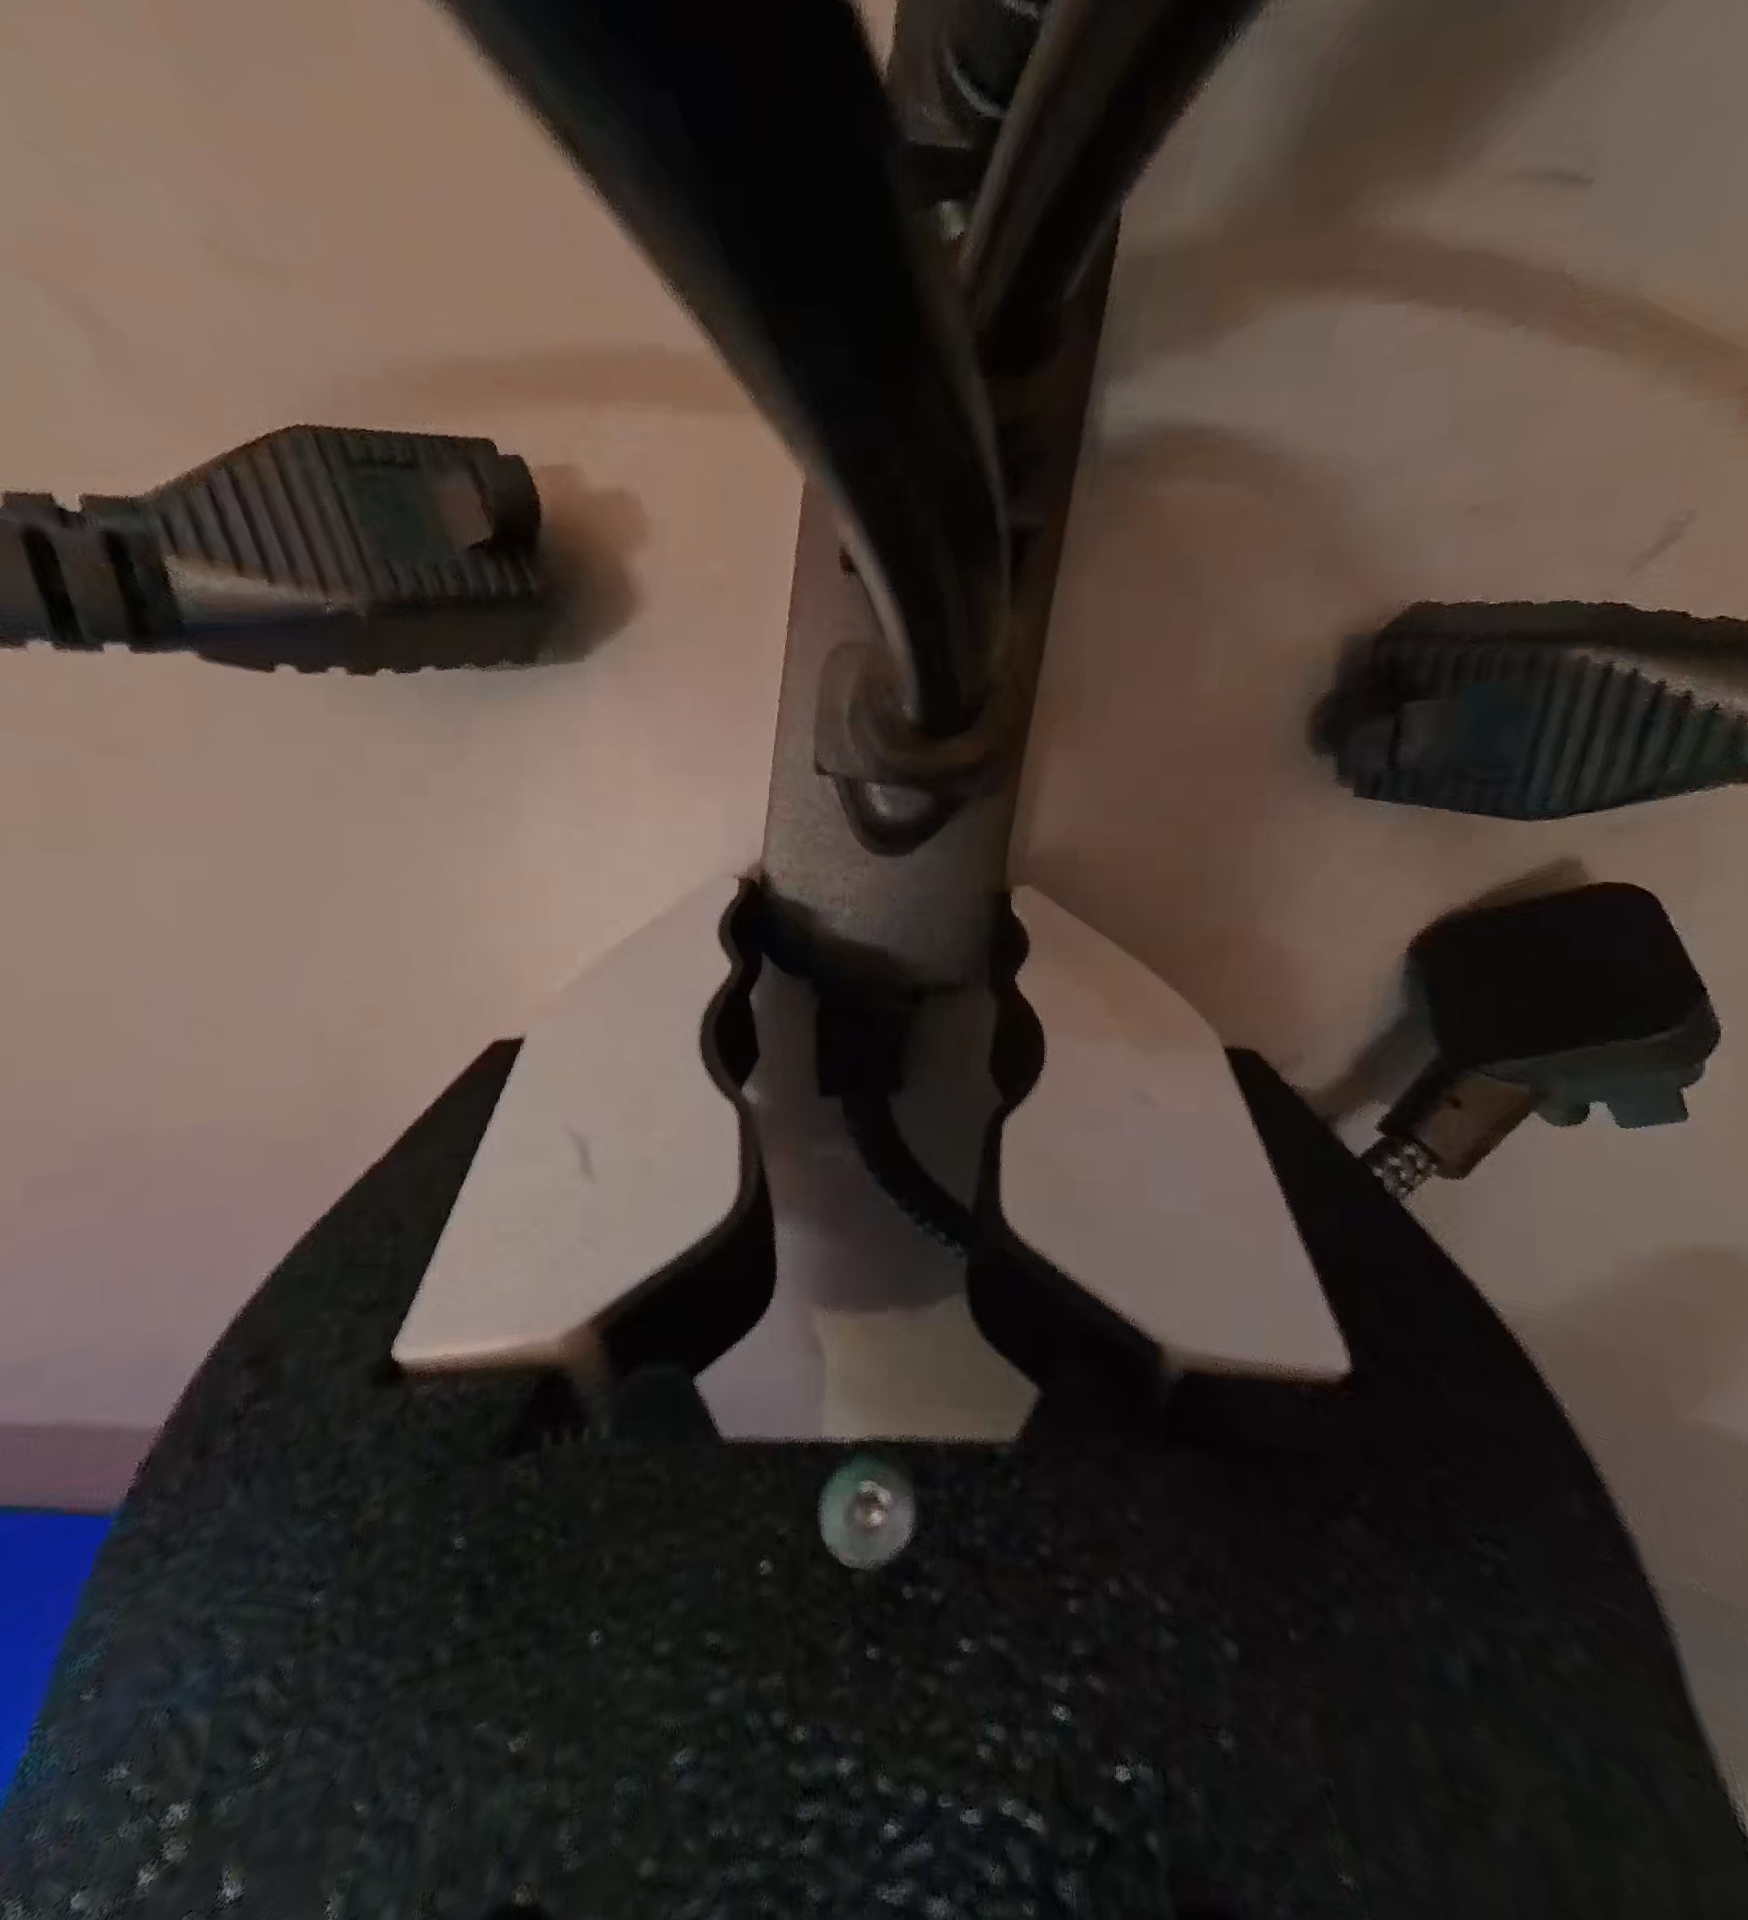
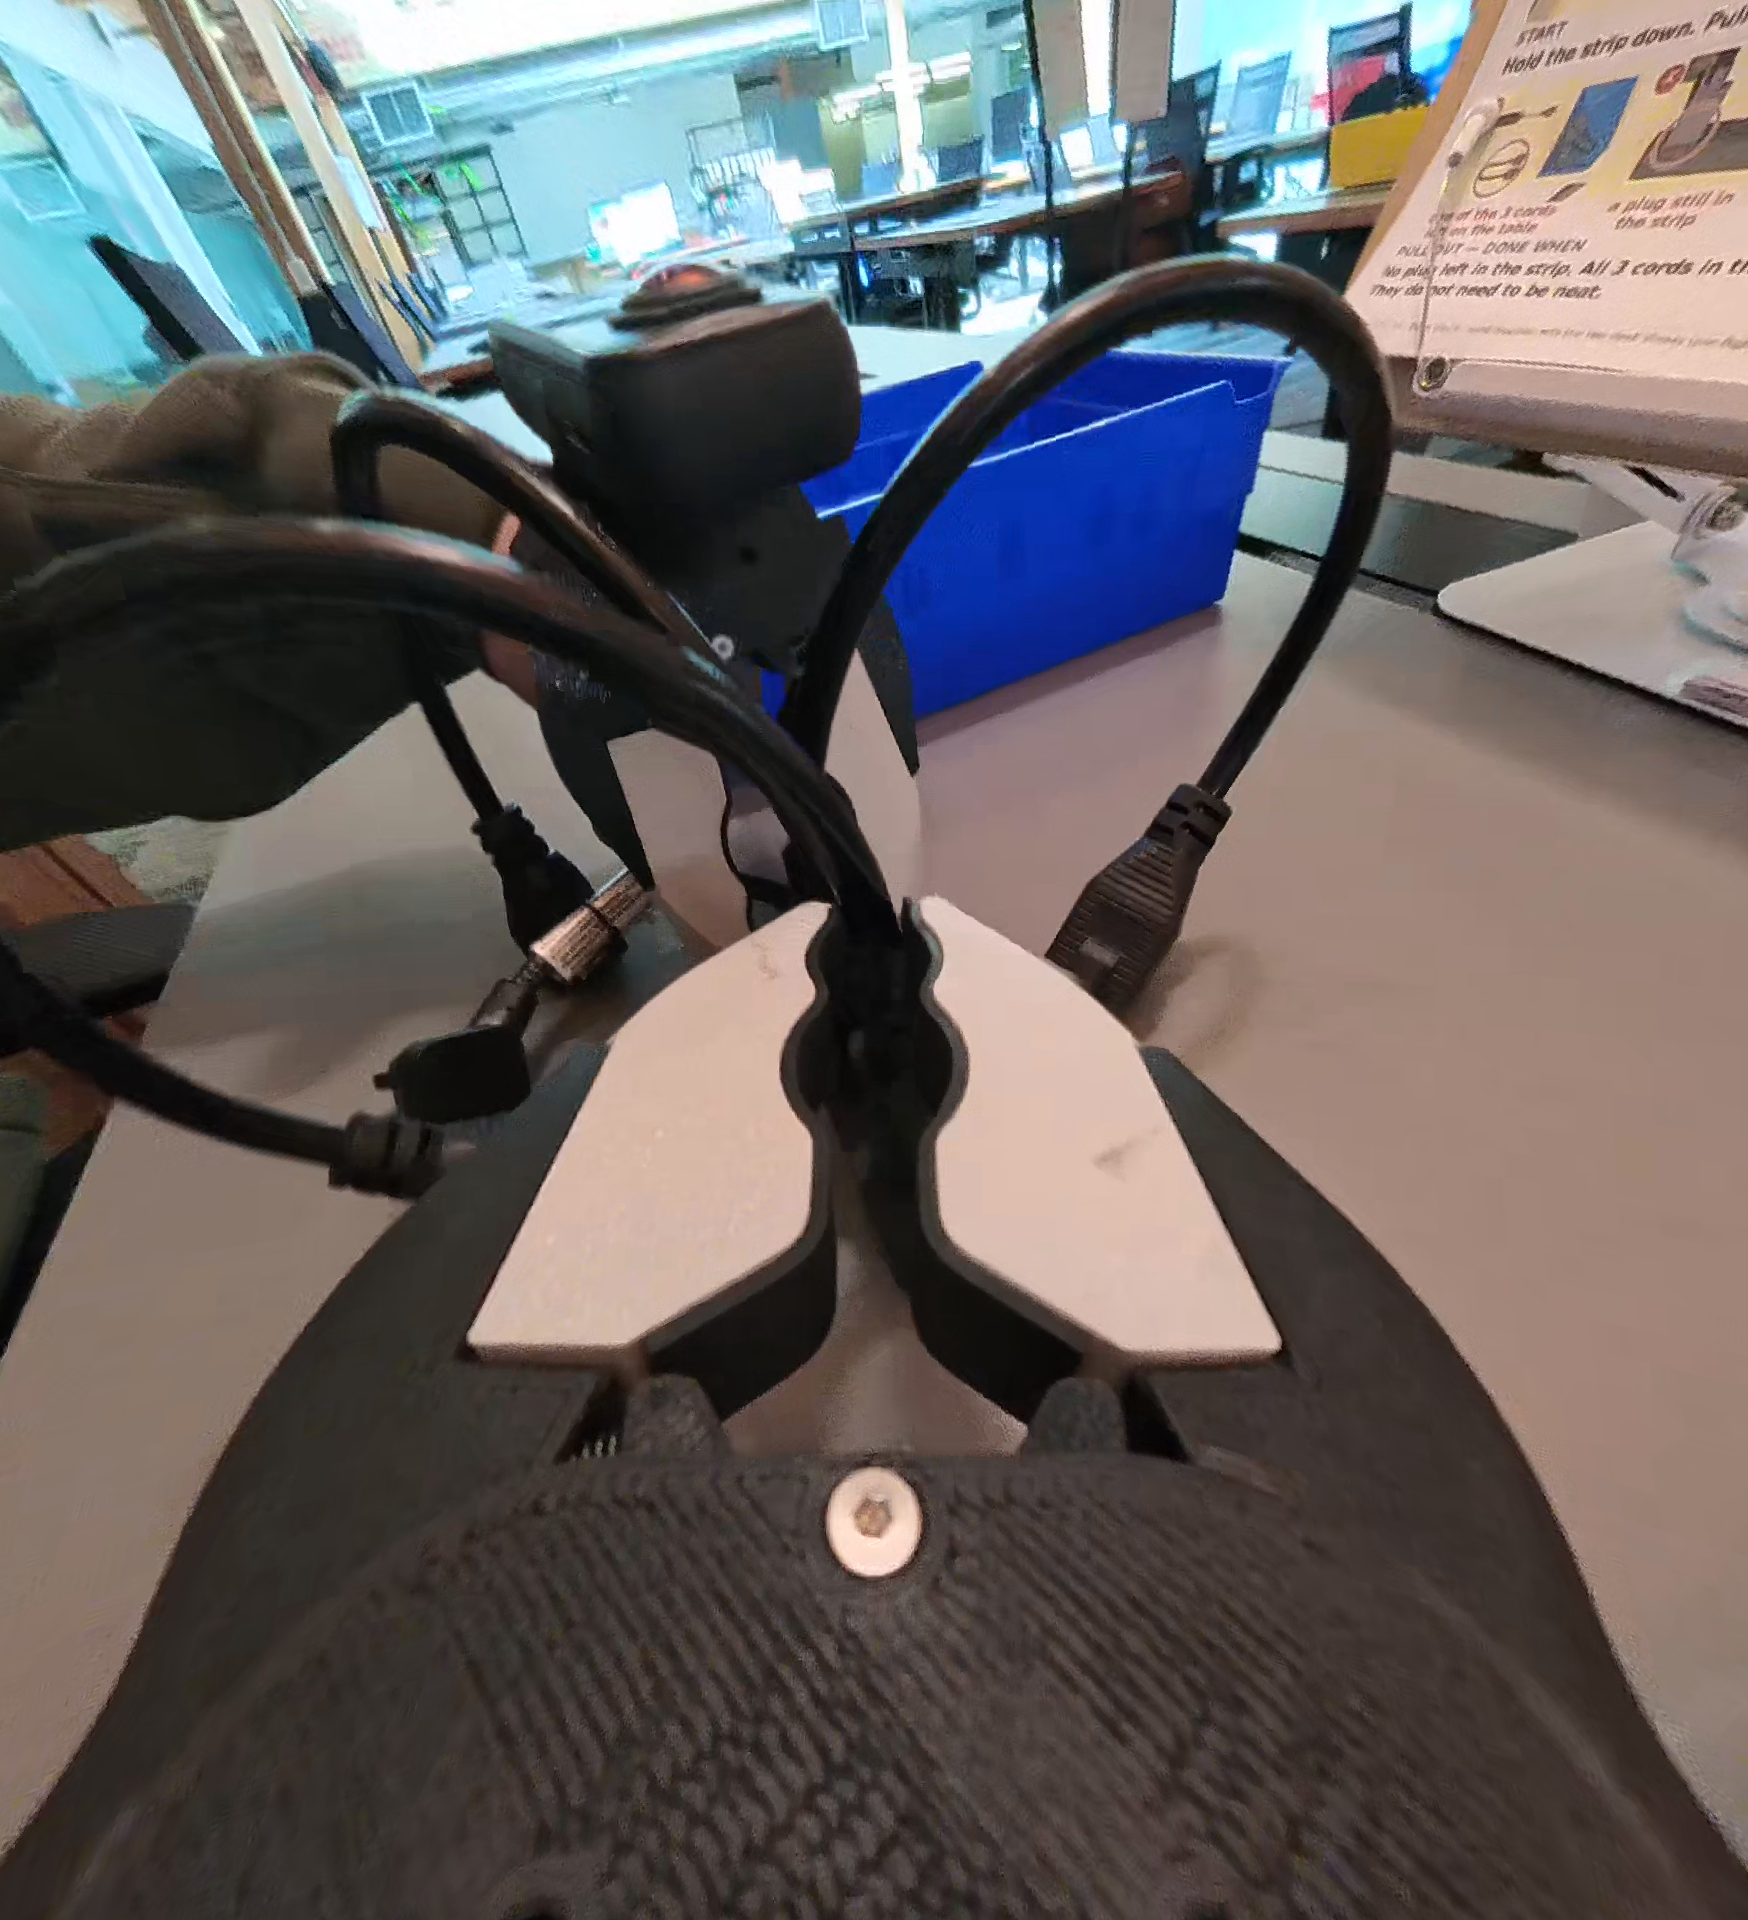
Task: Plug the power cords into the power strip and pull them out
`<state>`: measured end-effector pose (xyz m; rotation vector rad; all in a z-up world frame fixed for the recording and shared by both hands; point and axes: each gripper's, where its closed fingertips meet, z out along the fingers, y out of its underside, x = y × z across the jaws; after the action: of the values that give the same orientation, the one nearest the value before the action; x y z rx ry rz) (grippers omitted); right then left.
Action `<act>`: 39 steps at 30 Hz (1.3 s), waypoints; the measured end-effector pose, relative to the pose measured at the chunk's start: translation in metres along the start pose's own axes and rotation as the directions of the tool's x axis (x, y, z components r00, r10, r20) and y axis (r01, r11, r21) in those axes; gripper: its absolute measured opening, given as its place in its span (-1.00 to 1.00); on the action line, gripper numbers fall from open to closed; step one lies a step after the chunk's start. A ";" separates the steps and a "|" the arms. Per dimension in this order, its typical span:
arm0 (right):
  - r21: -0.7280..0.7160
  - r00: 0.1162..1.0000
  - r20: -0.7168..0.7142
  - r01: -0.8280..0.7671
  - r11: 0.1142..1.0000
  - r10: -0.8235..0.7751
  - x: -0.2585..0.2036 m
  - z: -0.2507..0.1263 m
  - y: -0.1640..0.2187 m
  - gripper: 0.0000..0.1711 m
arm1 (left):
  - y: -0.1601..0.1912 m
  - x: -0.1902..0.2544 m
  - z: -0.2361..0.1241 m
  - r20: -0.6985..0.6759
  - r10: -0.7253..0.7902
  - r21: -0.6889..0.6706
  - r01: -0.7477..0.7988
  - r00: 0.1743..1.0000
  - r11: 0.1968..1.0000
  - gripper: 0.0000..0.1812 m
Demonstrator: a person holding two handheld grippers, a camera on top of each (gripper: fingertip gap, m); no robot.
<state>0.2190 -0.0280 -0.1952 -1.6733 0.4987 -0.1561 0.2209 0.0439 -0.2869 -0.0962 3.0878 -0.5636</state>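
Observation:
In the left wrist view my left gripper (image 1: 880,935) is shut on the narrow grey power strip (image 1: 891,831) and points down at the table. A black plug (image 1: 891,727) sits in the strip, and its cords rise out of the top of the frame. My right gripper (image 2: 870,987) is shut on a black power cord (image 2: 641,644) where several cords bunch at its tips. The strip is hidden there. The left gripper (image 2: 745,810) stands just beyond, held by a sleeved hand. Loose cord ends lie on the table at the left (image 1: 278,551) and right (image 1: 1576,717).
An angled black plug (image 1: 1556,1029) on a braided cable lies right of the strip. A ribbed connector (image 2: 1130,914) rests on the table under a tall cord loop. A blue bin (image 2: 1057,499) stands behind. An instruction sheet on a white stand (image 2: 1628,208) is at the far right. The left gripper's tips are roughly 12 cm from the right gripper's.

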 end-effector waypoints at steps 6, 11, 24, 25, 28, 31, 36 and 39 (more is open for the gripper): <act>0.015 0.992 0.044 0.116 0.993 -0.116 -0.001 -0.004 0.007 -0.86 | 0.000 0.000 0.000 -0.007 0.019 -0.012 -0.019 1.000 1.000 -0.54; 0.013 0.983 0.081 0.162 0.987 -0.162 -0.001 -0.004 0.007 -0.86 | 0.000 0.000 0.000 -0.007 0.020 -0.007 -0.020 1.000 1.000 -0.54; 0.022 0.977 0.013 0.215 0.976 -0.215 0.002 0.000 0.005 -0.90 | -0.001 0.001 0.000 0.000 -0.005 0.013 0.005 1.000 1.000 -0.54; 0.029 0.974 0.004 0.226 0.974 -0.226 0.002 0.001 0.004 -0.90 | -0.001 0.001 0.000 0.001 -0.006 0.013 0.006 1.000 1.000 -0.54; 0.136 0.970 -0.034 0.243 0.960 -0.240 -0.001 0.002 -0.010 -0.89 | -0.001 0.001 0.000 0.003 -0.010 0.009 0.010 1.000 1.000 -0.54; 0.094 0.974 -0.012 0.225 0.970 -0.225 0.000 0.000 -0.009 -0.90 | -0.001 0.001 0.000 0.004 -0.015 0.003 0.015 1.000 1.000 -0.54; 0.133 0.969 -0.049 0.246 0.960 -0.241 0.002 -0.001 -0.010 -0.90 | -0.004 0.001 0.001 0.008 -0.031 0.012 0.031 0.999 0.999 -0.54; 0.121 0.970 -0.046 0.244 0.962 -0.240 0.002 0.001 -0.008 -0.89 | -0.004 0.001 0.001 0.007 -0.034 0.017 0.034 0.999 0.999 -0.54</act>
<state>0.2231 -0.0274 -0.1878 -1.6053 0.2990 -0.3855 0.2199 0.0399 -0.2869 -0.1510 3.0789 -0.5888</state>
